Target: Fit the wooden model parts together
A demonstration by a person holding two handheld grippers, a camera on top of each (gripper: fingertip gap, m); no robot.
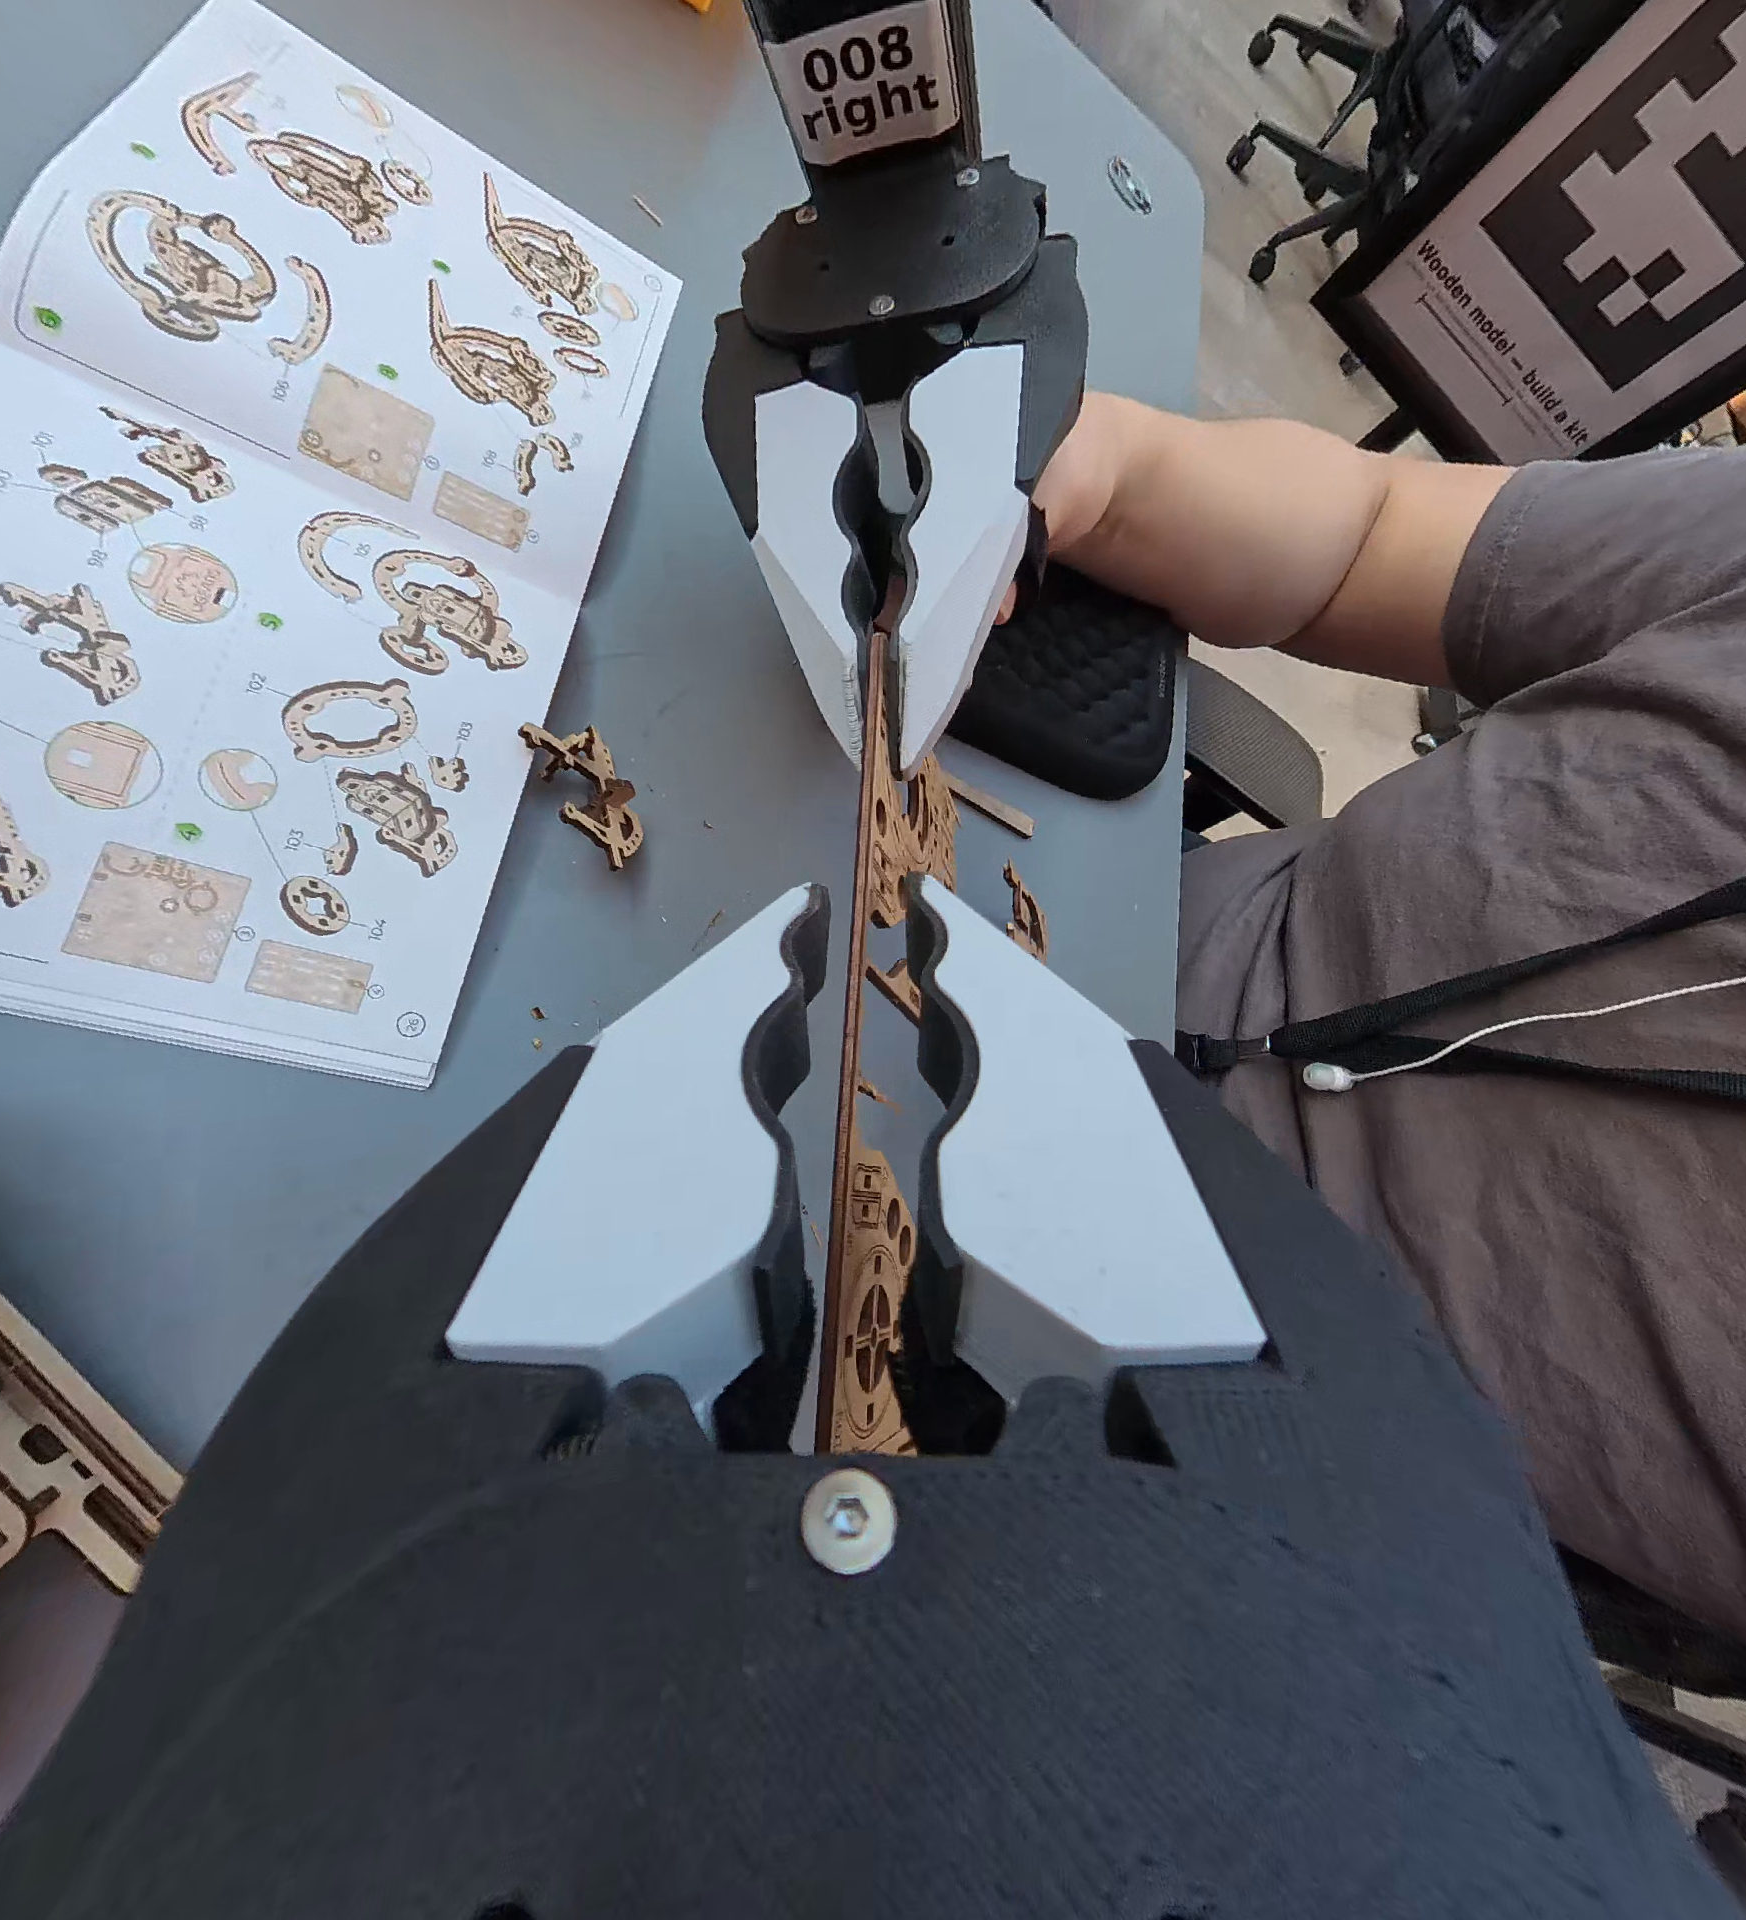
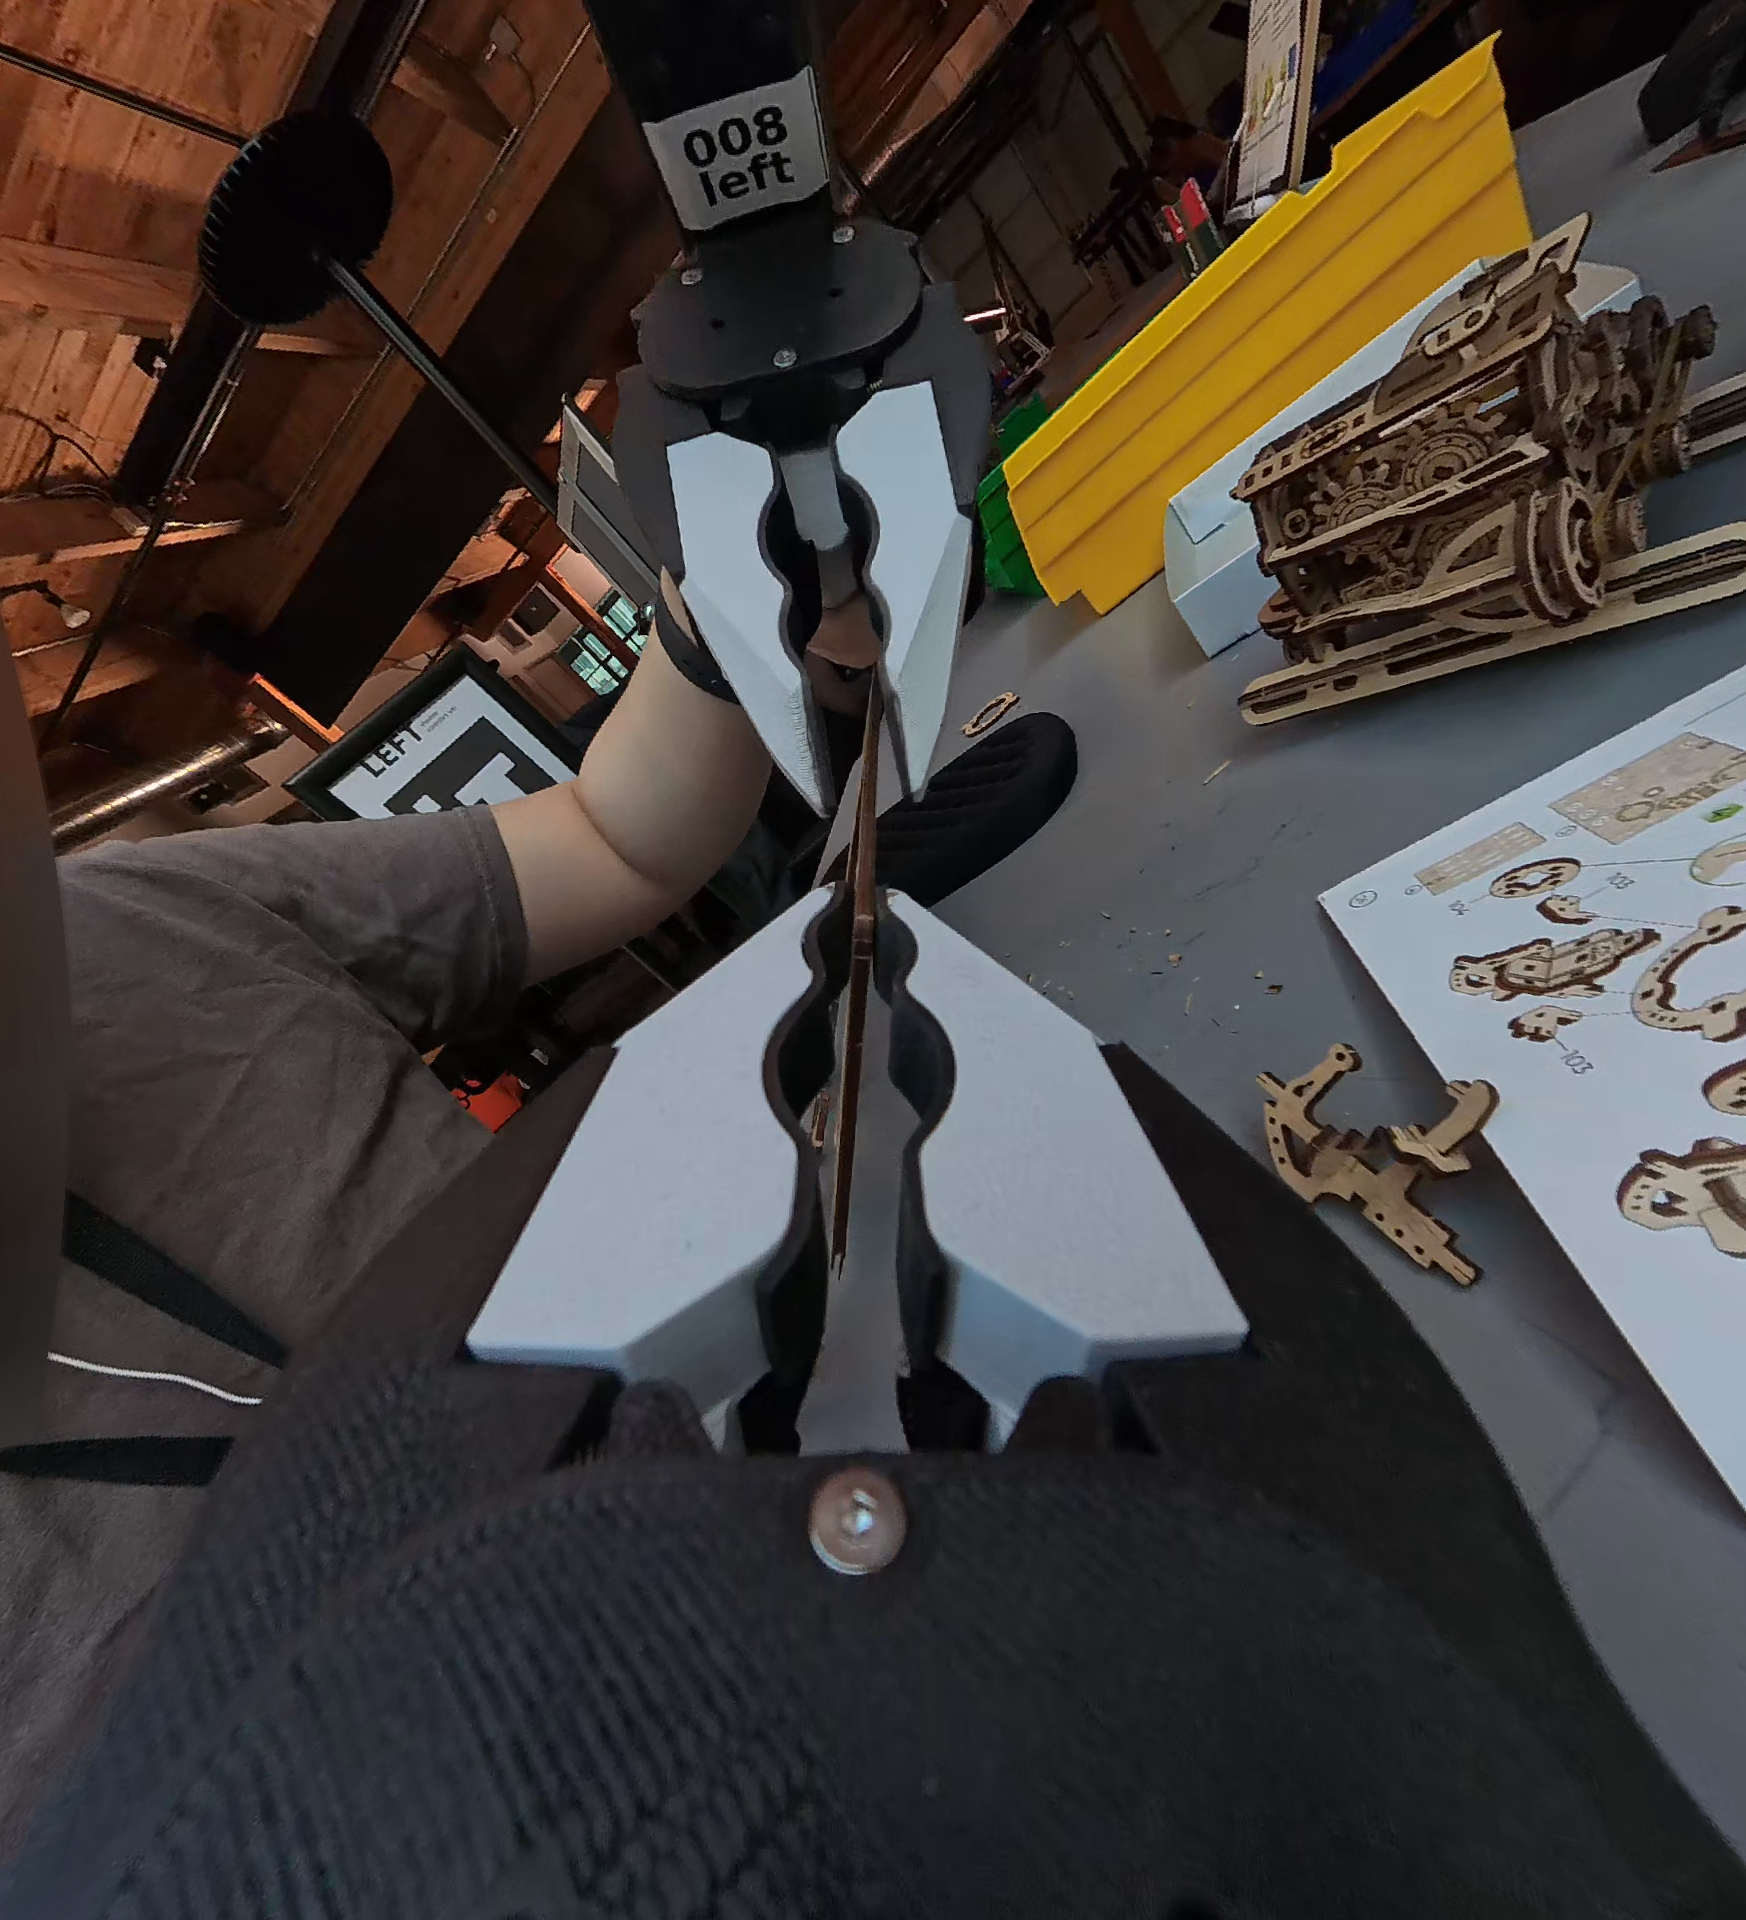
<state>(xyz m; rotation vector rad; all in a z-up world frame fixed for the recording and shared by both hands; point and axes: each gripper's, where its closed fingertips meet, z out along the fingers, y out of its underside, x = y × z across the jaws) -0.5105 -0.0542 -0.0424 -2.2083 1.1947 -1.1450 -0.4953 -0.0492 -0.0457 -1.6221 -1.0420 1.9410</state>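
Observation:
A thin laser-cut wooden sheet (image 1: 884, 821) is held edge-up in the air between my two grippers, which face each other. My left gripper (image 1: 869, 888) has the sheet running deep between its white fingers, which stand close on both sides. My right gripper (image 1: 879, 743) pinches the sheet's far end at its fingertips. In the right wrist view the sheet (image 2: 853, 1039) runs from my right gripper (image 2: 858, 899) to the left gripper (image 2: 864, 800). A small assembled wooden part (image 1: 594, 790) lies on the grey table; it also shows in the right wrist view (image 2: 1368, 1153).
An open instruction booklet (image 1: 225, 520) lies on the table. A large assembled wooden model (image 2: 1471, 478), a white box (image 2: 1201, 561) and a yellow bin (image 2: 1264, 343) stand at the far side. A black wrist rest (image 1: 1066, 696) and loose wooden pieces (image 1: 1025, 914) lie near the table edge. The person's torso (image 1: 1523, 1039) is close by. Both grippers' tips are close together, under 4 cm apart. My left tips are roughly 15 cm from the large assembled wooden model (image 2: 1471, 478).

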